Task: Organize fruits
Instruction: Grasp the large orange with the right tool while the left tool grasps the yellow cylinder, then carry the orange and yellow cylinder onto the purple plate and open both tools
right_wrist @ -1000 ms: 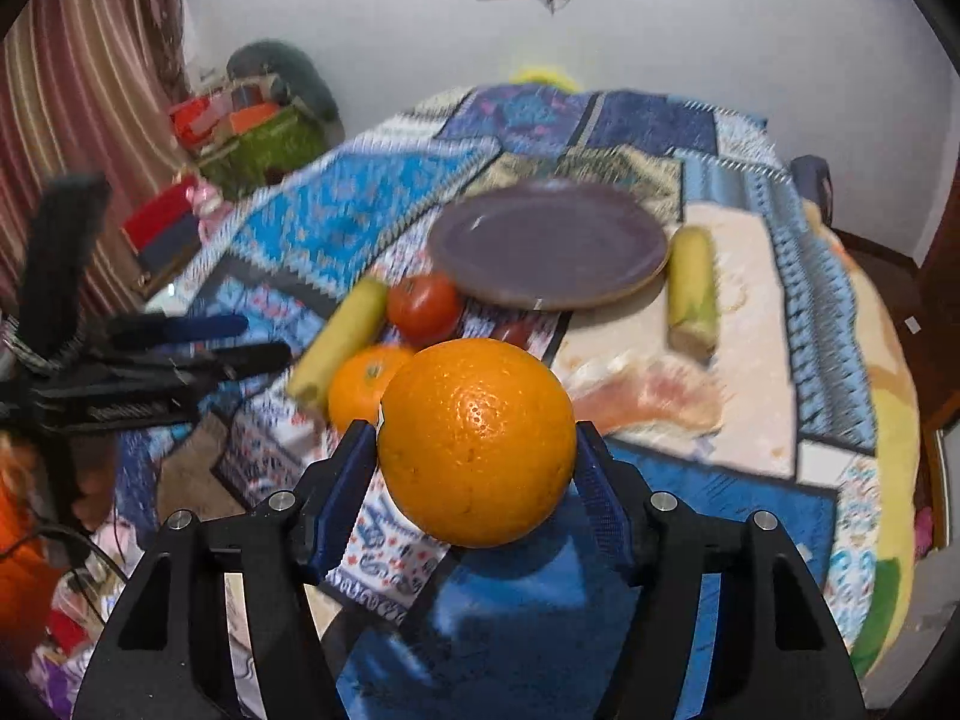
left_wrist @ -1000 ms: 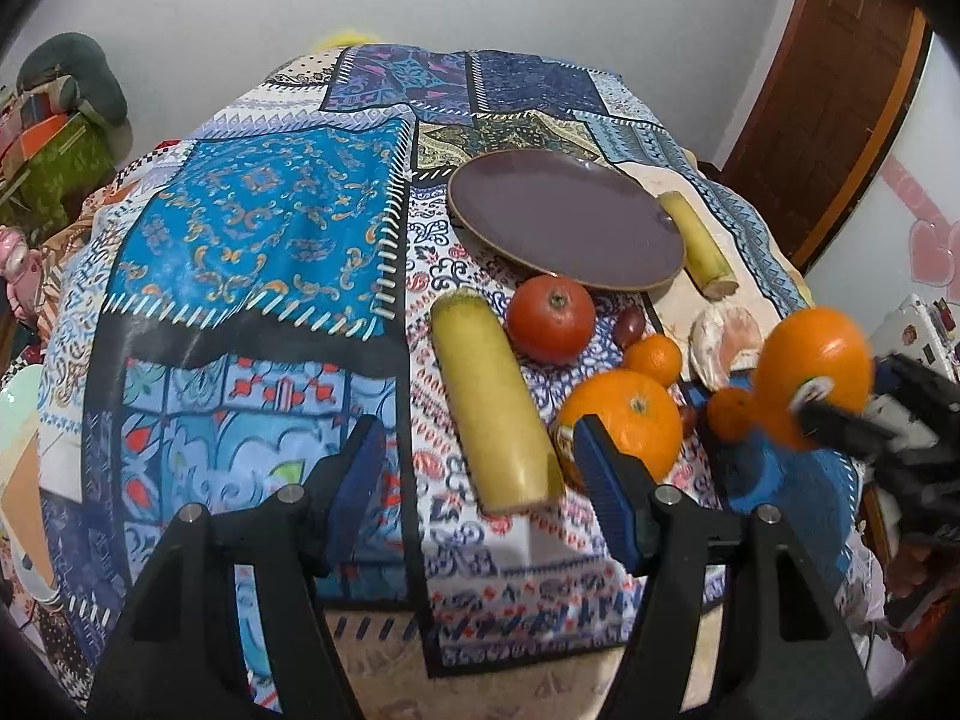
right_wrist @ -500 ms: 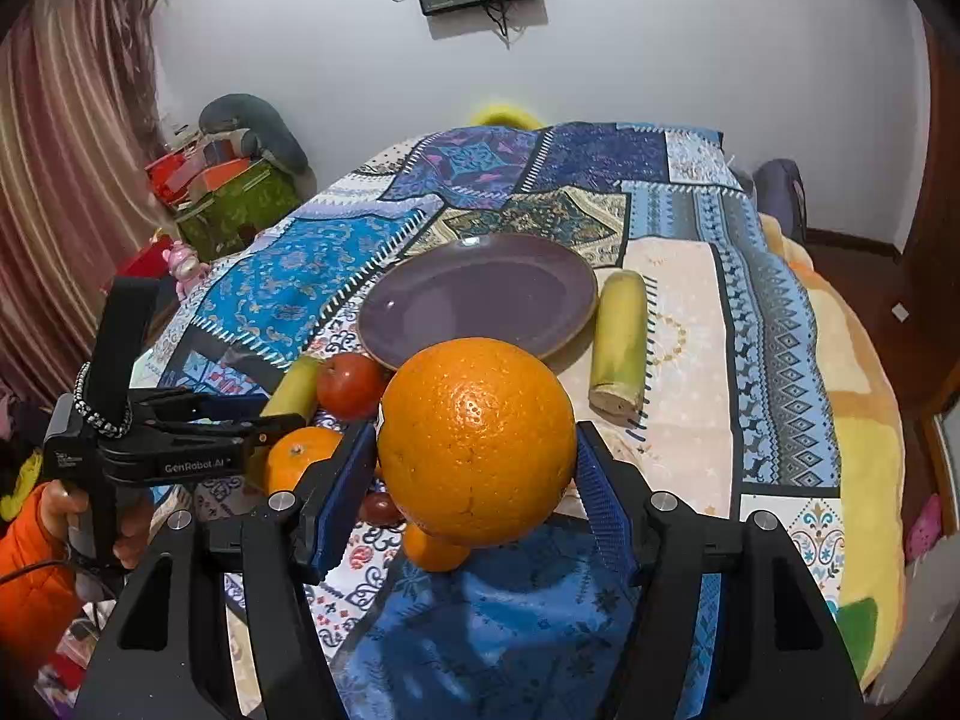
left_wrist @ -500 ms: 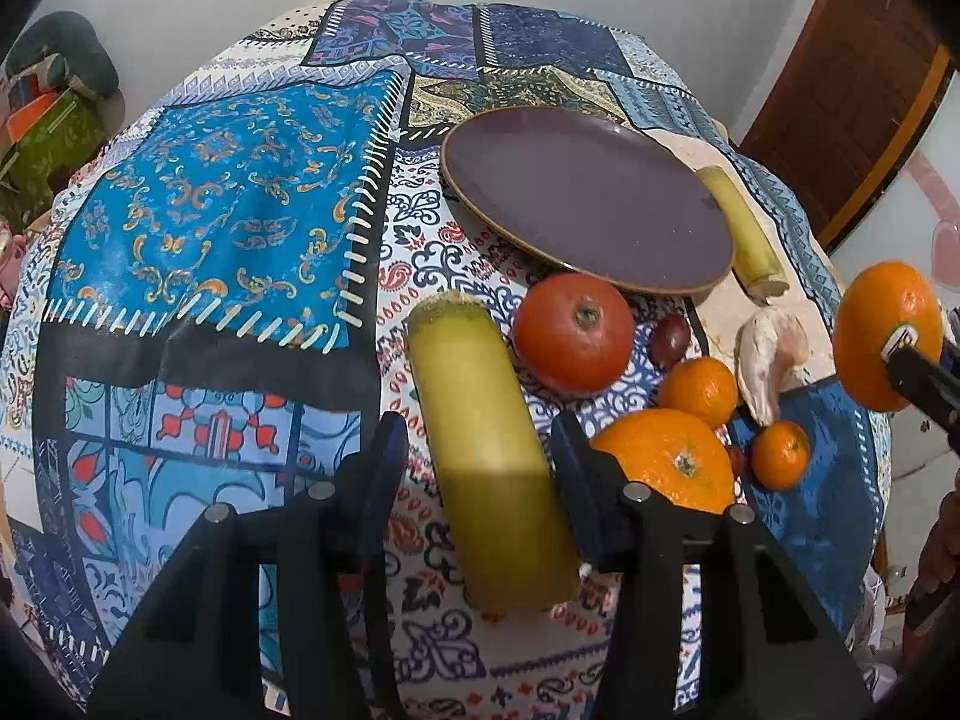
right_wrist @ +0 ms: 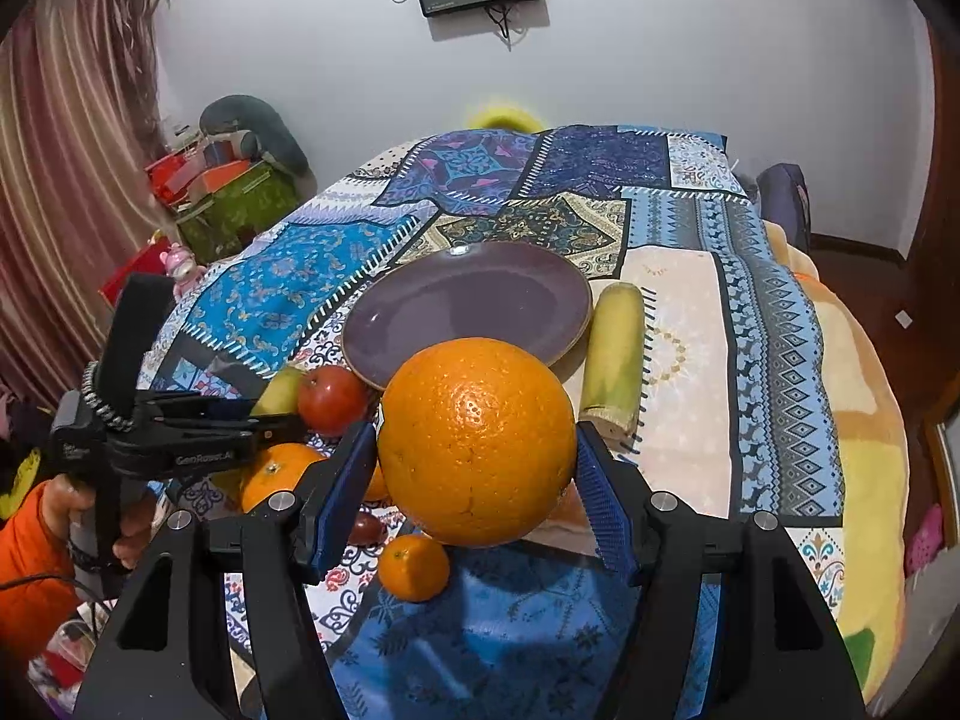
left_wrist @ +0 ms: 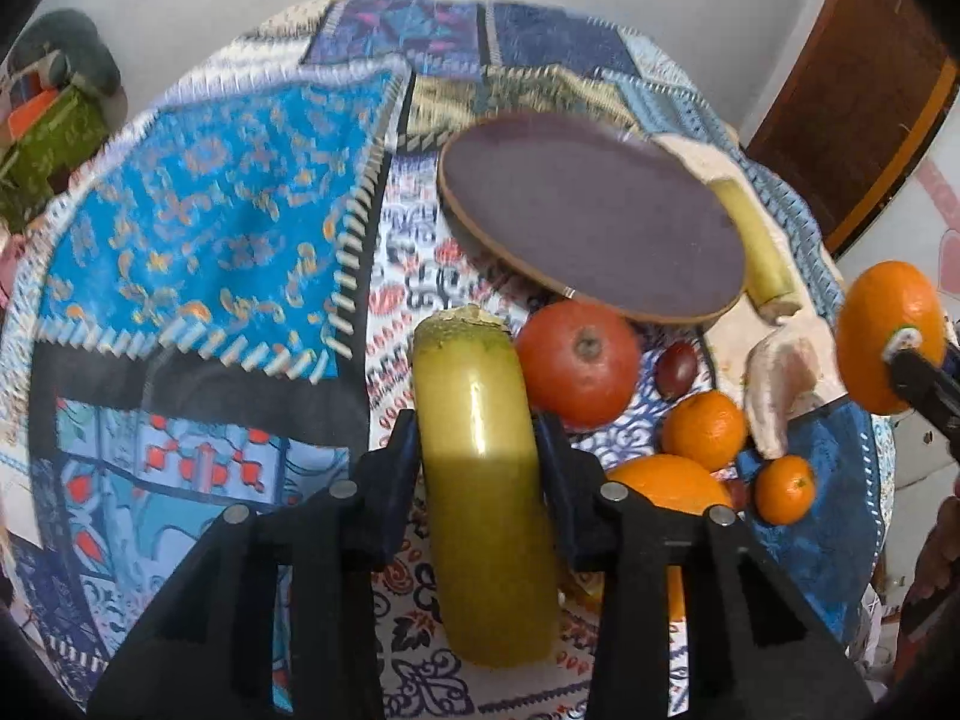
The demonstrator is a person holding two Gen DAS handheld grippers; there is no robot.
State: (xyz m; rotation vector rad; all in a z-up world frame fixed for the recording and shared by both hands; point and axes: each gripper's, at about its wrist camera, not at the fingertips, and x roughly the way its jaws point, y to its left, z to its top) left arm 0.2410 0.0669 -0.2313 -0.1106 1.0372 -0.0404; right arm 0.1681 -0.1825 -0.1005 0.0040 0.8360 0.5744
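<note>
I'm holding the big orange (right_wrist: 477,441) aloft in the right tongs (right_wrist: 477,468) while the left tongs (left_wrist: 477,459) are straddling the yellow-green cylindrical fruit (left_wrist: 483,480), pads at its sides; can't tell if clamped. Next, I think: confirm the grip, then carry both to the purple plate (right_wrist: 384,324).

Bright, even indoor light; left wrist view motion-blurred, right wrist view sharp; both bulge at dark edges.

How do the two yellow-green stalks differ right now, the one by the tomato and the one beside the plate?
The near stalk sits between the left gripper fingers; the far stalk lies free, touching the plate rim. The near one lies left of the tomato, the far one right of the plate. Both are yellow-green cylinders.
</note>
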